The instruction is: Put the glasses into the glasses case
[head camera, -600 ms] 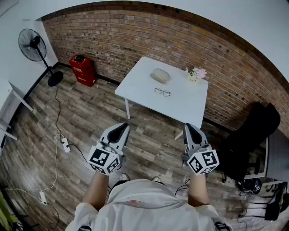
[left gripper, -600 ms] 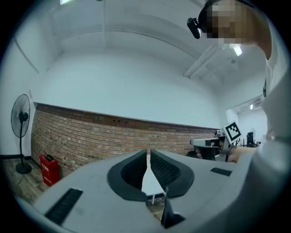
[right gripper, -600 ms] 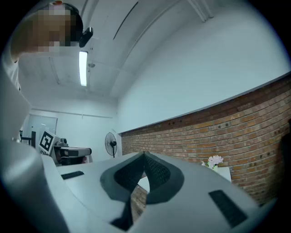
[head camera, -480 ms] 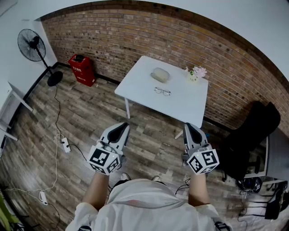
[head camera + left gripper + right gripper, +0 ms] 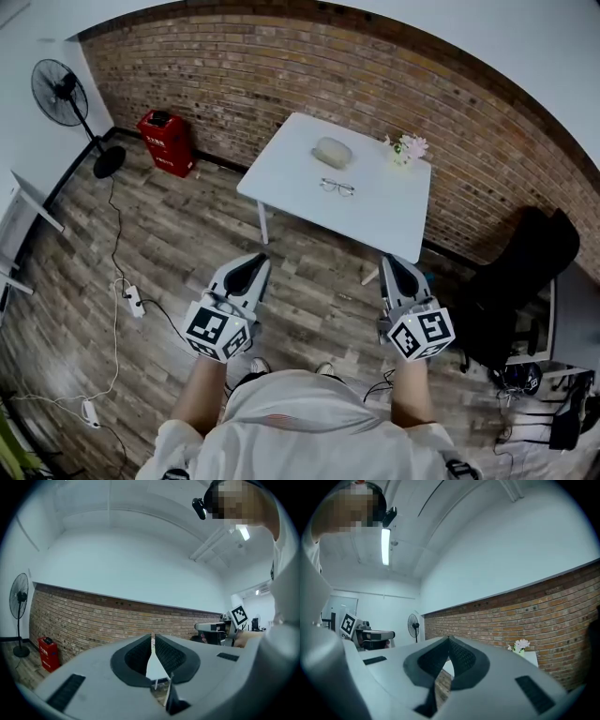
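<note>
A pair of glasses lies on the white table ahead of me. Behind them, toward the brick wall, sits a closed beige glasses case. My left gripper and my right gripper are held level over the wooden floor, well short of the table. Both have their jaws shut with nothing between them. In the left gripper view, the left gripper shows its pads together, with the table seen through the notch. The right gripper looks the same in the right gripper view.
A small pot of flowers stands at the table's far right. A red box and a standing fan are by the wall at left. A black chair is at right. Cables and power strips lie on the floor.
The view has shifted slightly; the table and room sit a little higher and leftward in the head view. Both grippers stay in place, still shut.
</note>
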{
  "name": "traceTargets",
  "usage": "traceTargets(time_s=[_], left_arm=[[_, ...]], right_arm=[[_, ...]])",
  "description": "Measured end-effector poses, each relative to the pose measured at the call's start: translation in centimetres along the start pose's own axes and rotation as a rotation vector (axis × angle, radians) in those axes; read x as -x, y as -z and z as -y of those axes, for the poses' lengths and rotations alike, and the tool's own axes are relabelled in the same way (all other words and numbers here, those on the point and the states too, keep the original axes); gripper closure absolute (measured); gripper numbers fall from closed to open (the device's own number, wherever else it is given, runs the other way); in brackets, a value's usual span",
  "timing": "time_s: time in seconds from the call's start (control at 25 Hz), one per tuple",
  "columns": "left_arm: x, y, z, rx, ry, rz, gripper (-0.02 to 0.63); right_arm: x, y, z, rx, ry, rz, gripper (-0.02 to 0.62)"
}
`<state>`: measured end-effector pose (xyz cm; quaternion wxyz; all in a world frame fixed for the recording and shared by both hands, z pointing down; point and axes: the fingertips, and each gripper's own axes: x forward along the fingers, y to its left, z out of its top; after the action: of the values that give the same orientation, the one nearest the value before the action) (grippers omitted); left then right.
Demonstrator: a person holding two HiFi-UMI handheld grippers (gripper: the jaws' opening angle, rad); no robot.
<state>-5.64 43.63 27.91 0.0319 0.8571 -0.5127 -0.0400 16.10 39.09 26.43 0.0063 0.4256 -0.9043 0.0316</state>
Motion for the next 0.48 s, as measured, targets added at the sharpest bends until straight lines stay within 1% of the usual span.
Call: traceTargets(time_s=[0.24,0.36,0.48], left_arm=[[1.1,0.1,-1.7,0.008,0.005,-0.003,0.571],[2.1,0.3,-3.2,0.008,0.012,-0.008,0.571],[3.7,1.3,-4.7,0.014,0.029,-0.027,0.571]], right_arm=[[-0.9,0.0,-1.2,-0.023,0.019,0.012,0.545],[-2.1,0.4,-2.7,-0.013,0.020,0.005,0.545],[-3.0,1.5,-4.7,-0.013,0.025,-0.005,0.545]])
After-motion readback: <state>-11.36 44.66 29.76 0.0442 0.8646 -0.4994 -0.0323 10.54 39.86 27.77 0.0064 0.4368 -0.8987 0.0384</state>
